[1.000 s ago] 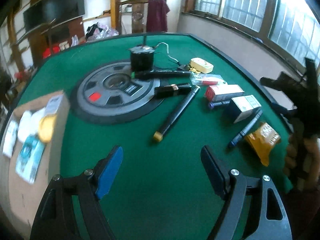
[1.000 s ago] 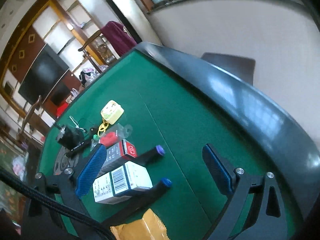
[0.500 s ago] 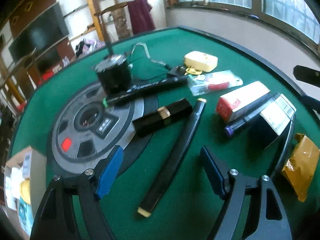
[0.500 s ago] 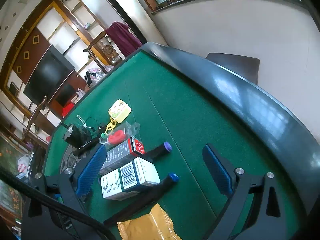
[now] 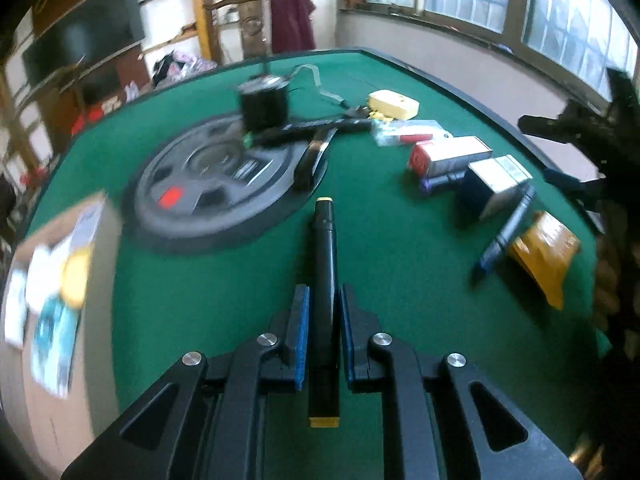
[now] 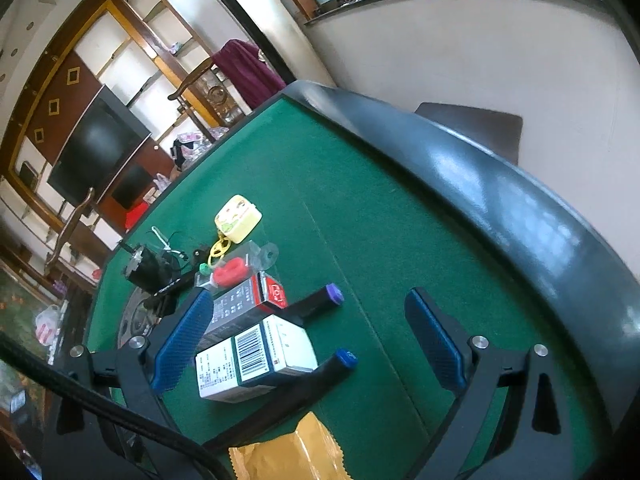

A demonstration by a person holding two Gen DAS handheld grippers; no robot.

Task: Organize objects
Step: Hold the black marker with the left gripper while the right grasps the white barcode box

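I have the left gripper [image 5: 324, 312] pinching the long black marker [image 5: 325, 264] near its close, yellow-capped end, so most of the barrel sticks out ahead toward the grey disc [image 5: 216, 184]. I judge that off-centre hold will let the far tip droop, so I want to lift slowly and keep the wrist level. Left of the marker sits the cardboard box [image 5: 60, 280], my likely drop spot, though blur hides its contents. My right gripper [image 6: 308, 344] hangs spread wide and empty over the white carton [image 6: 256, 360], right of the marker, clear of my path.
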